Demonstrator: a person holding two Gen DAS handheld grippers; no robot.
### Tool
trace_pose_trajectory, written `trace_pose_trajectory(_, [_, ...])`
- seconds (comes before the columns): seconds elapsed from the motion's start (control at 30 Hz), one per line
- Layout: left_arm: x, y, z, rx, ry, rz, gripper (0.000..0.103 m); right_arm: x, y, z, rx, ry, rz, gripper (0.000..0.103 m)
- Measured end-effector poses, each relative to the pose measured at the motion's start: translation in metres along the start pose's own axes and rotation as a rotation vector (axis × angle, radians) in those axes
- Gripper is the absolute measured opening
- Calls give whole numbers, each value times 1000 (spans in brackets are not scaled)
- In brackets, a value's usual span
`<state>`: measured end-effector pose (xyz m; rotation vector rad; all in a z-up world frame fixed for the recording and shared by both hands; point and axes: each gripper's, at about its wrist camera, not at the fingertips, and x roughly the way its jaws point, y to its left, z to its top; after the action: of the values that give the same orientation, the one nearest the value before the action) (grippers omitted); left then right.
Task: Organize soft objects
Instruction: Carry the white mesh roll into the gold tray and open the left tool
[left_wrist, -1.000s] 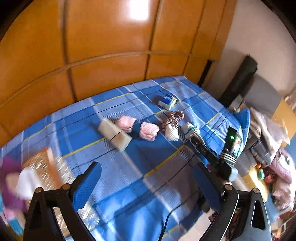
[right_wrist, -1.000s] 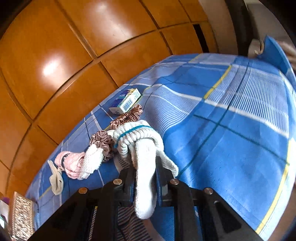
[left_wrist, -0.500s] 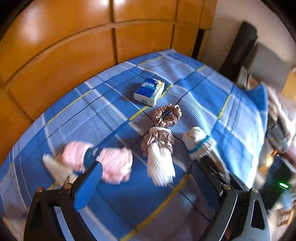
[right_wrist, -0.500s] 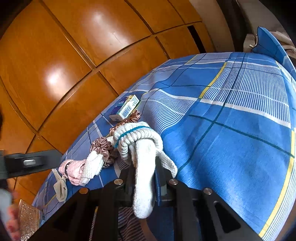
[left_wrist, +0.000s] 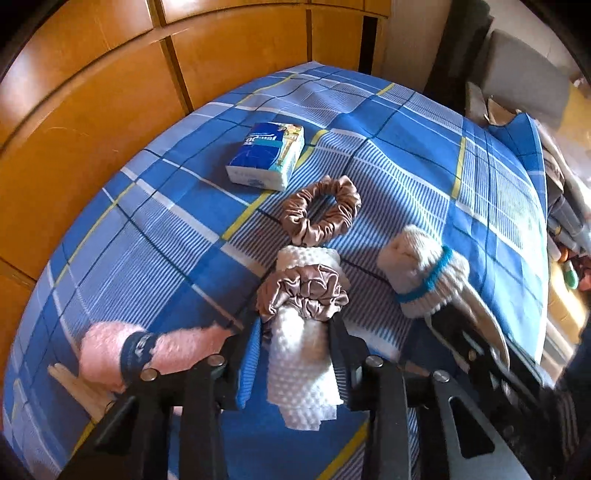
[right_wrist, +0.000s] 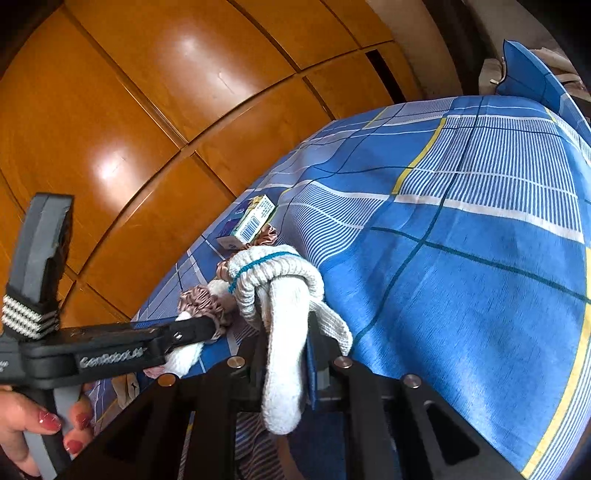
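The left tool (left_wrist: 299, 347) was clenched on a rolled white cloth (left_wrist: 301, 354) banded by a brown scrunchie (left_wrist: 303, 291) (a second, loose scrunchie (left_wrist: 321, 210) lay just beyond, at 12 o'clock). The right tool (right_wrist: 284, 354) gripped a rolled white sock (right_wrist: 284, 314) with a teal stripe. Both bundles rested on the blue plaid bed (left_wrist: 406, 155); a tissue pack (left_wrist: 267, 155) sat at 11 o'clock, a pink roll (left_wrist: 110, 354) at 9.

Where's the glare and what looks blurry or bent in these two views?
Right wrist: bright glare patches on the wardrobe; its panel lines bow from fisheye. Left wrist: pink roll is smeared, tissue pack sharp, bed bulges.
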<state>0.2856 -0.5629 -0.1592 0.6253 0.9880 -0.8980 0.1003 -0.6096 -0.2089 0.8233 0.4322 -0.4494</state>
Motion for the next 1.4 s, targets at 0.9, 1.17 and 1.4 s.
trace_pose_trajectory(0.9, [-235, 43, -237, -340, -355, -102, 34, 5, 22, -1, -116, 20, -138, 12])
trace_pose_trajectory(1.17, [-297, 91, -316, -471, -472, -8, 34, 7, 39, -3, -214, 27, -232, 13])
trace_pose_trajectory(1.4, [-332, 149, -388, -627, -504, 144, 34, -10, 50, -2, -227, -13, -232, 14])
